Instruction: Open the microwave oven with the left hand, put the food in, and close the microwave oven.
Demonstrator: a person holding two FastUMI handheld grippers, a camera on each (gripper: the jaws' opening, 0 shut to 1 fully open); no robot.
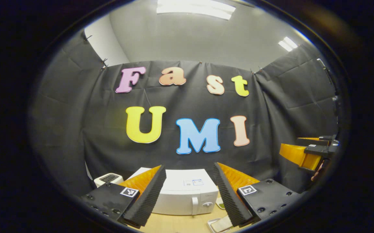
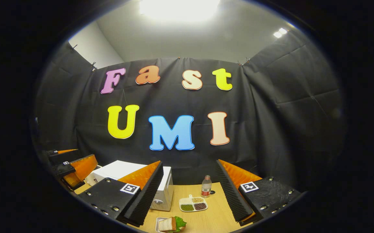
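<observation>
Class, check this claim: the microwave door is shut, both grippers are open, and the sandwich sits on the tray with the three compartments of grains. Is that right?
Not quite. In the right gripper view the sandwich lies on its own small plate, apart from the compartment tray. The microwave door is shut, and the left gripper and right gripper are open.

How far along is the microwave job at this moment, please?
Nothing looks done yet: the microwave door is closed. In hand: nothing; the left tool is open, facing the door handle, and the right tool is open above the sandwich. Opening, loading and closing all remain.
</observation>
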